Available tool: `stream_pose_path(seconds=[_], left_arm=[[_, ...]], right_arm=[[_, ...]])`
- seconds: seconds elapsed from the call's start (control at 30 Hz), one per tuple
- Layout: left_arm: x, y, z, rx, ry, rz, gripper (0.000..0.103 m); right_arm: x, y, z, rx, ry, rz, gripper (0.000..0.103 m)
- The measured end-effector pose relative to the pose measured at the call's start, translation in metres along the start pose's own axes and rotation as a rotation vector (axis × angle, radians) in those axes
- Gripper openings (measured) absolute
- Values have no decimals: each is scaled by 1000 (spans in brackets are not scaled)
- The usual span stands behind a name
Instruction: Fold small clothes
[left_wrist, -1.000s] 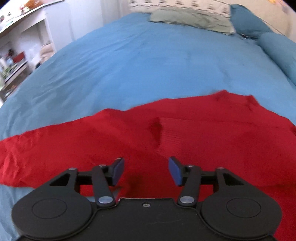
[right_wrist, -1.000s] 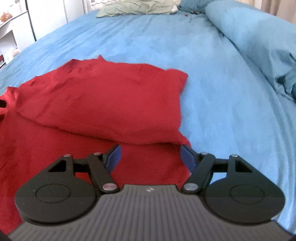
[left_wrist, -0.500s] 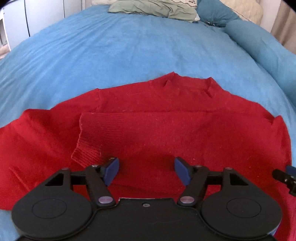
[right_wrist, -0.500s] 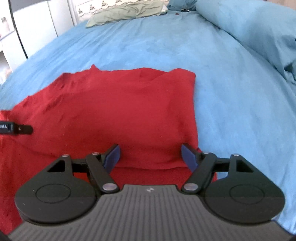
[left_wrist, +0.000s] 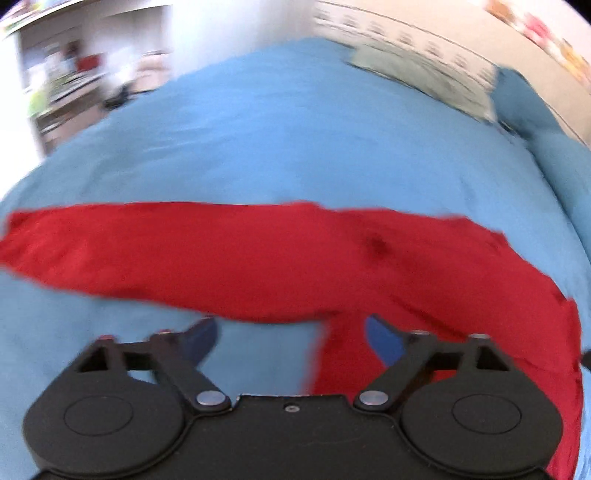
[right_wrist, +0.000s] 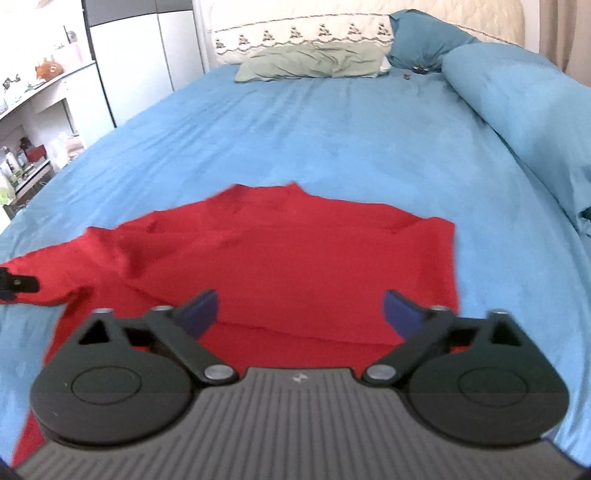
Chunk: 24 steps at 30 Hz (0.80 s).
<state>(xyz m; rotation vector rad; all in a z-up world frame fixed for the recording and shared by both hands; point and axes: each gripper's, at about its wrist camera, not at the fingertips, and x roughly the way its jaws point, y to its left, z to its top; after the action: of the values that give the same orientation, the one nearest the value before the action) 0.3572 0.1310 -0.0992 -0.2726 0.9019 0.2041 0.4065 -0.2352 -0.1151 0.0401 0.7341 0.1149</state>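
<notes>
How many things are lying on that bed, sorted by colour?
Red: 1, the sweater.
Grey-green: 1, the flat pillow.
White patterned: 1, the pillow behind it.
Blue: 2, the cushion and the rolled duvet.
Total: 5, on the blue sheet.

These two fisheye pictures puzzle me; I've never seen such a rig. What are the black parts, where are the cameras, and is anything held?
A person holds a two-finger gripper in each hand, with a camera on each looking along its fingers. One picture shows the left gripper, the other the right gripper; both are open and hold nothing. Ahead lies a red sweater, partly folded, on a bed with a blue cover. The left view is blurred. Pillows lie at the far end.
</notes>
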Motion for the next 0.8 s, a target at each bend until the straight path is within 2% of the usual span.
stream_pose_path(seconds=[0.13,0.3,0.47,0.53,0.7,0.8], left_arm=[[-12,73,4,-88,-33,105,100],[-2,156,12,-227,-65,207,96],[20,231,17,-426,-80,226,69],[32,247,19,-474,-87,207,64],[43,254,27,-449,-119,220,56],[52,258,35,-447,-122,248,32]], right_arm=[[4,32,-9,54,40,35,103],[18,71,-24,94,84,5,103],[23,96,-40,78,102,-11,103],[26,100,-45,69,109,-20,103],[34,110,-54,68,121,-35,103],[39,114,-56,88,122,-50,103]])
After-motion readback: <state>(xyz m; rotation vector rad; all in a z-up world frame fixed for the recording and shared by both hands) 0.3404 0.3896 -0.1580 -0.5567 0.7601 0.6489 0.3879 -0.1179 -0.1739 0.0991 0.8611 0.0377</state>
